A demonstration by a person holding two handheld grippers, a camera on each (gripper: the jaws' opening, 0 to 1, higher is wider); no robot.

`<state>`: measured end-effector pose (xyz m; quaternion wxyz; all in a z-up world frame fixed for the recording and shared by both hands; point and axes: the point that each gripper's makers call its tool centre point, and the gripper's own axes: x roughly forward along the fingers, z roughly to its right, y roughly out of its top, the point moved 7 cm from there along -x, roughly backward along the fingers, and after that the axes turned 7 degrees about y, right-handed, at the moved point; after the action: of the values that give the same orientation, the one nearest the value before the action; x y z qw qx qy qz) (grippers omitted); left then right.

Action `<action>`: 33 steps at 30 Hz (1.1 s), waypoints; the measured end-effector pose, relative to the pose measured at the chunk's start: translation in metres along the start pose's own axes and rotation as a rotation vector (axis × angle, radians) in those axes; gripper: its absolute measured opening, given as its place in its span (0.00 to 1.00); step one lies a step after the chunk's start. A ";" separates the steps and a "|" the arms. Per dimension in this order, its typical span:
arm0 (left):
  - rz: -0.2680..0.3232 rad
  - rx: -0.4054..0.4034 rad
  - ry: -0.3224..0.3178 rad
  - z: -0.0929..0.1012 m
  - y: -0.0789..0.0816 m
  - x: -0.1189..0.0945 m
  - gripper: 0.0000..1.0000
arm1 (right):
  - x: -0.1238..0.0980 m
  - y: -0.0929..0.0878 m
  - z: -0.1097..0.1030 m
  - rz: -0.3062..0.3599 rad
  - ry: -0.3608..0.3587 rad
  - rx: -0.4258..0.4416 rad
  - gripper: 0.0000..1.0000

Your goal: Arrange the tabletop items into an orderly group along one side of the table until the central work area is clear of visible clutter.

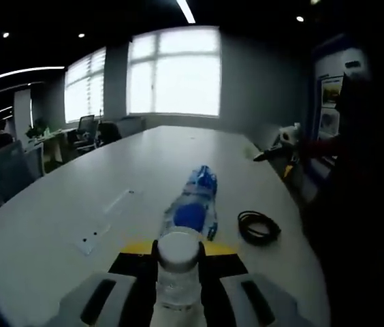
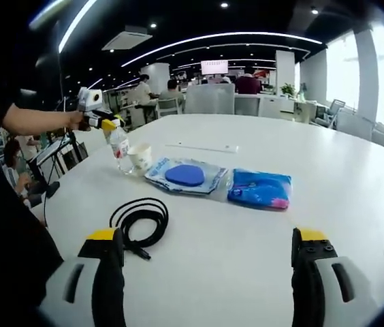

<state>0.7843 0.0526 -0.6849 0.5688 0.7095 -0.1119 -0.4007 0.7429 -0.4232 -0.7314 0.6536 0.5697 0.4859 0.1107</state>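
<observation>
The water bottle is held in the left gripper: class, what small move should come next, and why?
Probably open the left gripper and draw back. The water bottle already seems to stand upright on the table beside the paper cup, in line with the packets, though contact with the tabletop is hard to confirm.

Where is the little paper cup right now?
In the right gripper view, the paper cup stands left of centre on the white table, between the water bottle and the clear packet.
</observation>
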 end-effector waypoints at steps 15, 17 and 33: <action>0.017 0.016 -0.037 -0.008 -0.006 -0.005 0.20 | 0.001 -0.007 -0.004 -0.010 0.000 0.012 0.99; 0.022 0.015 -0.027 -0.005 -0.002 -0.004 0.20 | 0.001 -0.008 -0.004 -0.015 0.000 0.012 0.99; 0.078 -0.046 -0.025 -0.001 0.004 0.002 0.21 | 0.000 -0.010 -0.006 -0.016 -0.001 0.025 0.99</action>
<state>0.7873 0.0513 -0.6822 0.5988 0.6863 -0.1370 -0.3895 0.7346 -0.4230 -0.7392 0.6475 0.5739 0.4915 0.0992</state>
